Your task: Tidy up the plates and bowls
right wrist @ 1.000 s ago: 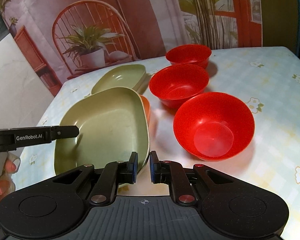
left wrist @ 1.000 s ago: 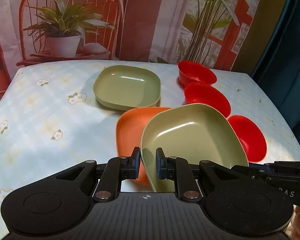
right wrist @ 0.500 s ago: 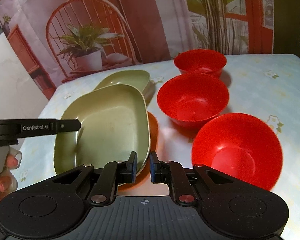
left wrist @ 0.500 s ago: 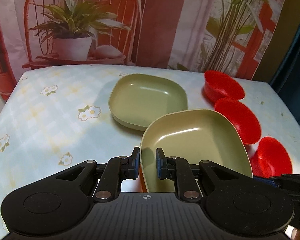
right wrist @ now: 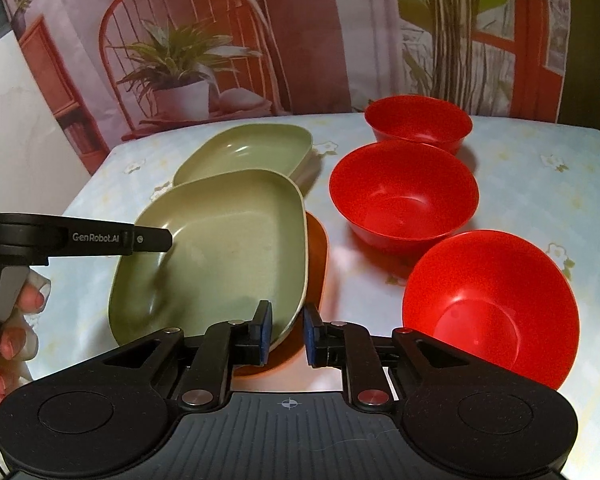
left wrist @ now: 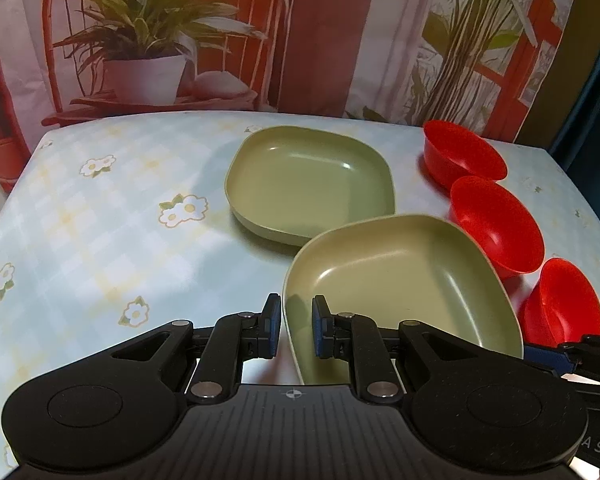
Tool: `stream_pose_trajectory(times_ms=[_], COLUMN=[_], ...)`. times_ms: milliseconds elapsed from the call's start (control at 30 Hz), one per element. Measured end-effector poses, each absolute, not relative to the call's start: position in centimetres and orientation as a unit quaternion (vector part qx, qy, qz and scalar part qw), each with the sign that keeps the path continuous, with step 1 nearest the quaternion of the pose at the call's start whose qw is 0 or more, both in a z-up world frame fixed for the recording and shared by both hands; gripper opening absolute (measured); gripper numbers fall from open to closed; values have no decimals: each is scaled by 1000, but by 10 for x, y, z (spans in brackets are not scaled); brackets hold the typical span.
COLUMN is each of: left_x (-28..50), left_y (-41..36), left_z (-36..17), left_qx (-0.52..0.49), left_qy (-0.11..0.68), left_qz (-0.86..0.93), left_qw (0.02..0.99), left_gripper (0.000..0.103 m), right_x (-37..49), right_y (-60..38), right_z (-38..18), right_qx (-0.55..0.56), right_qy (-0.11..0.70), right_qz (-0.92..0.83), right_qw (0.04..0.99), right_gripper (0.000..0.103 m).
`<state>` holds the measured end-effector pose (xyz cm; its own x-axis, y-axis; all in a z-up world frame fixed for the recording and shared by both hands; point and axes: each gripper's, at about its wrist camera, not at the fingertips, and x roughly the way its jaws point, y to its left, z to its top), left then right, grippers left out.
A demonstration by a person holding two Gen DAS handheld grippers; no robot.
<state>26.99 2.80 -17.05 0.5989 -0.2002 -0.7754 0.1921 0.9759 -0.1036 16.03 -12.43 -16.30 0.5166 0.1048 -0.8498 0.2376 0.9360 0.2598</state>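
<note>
My left gripper (left wrist: 294,332) is shut on the near rim of a green square plate (left wrist: 400,292) and holds it lifted. My right gripper (right wrist: 286,334) is shut on the same green plate (right wrist: 220,256) at its right corner. An orange plate (right wrist: 318,252) lies on the table under it, hidden in the left wrist view. A second green plate (left wrist: 308,184) rests further back, and it also shows in the right wrist view (right wrist: 248,152). Three red bowls (right wrist: 404,196) stand in a row on the right.
The table (left wrist: 80,232) has a light floral cloth. The left gripper's body (right wrist: 76,236) and a hand reach in from the left of the right wrist view. A printed backdrop with a chair and plants hangs behind the table.
The held green plate has moved forward toward the far green plate, off the orange plate. The red bowls have not moved.
</note>
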Motion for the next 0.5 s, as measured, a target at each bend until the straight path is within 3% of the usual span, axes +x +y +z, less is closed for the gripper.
stream_pose_trajectory(times_ms=[333,500], left_x=[265,256], left_y=[30,35], left_z=[-162,-160], left_qx=[-8,-15], left_qy=[422,420], left_qz=[-101,-100], left_qw=[901,902], left_gripper=[18,18], right_x=[159,155], right_y=[-129,-136], right_z=[-158,-157], right_qx=[172,182], right_qy=[488,481], right_qz=[-40,-41], right_qw=[855,856], right_gripper=[26,25])
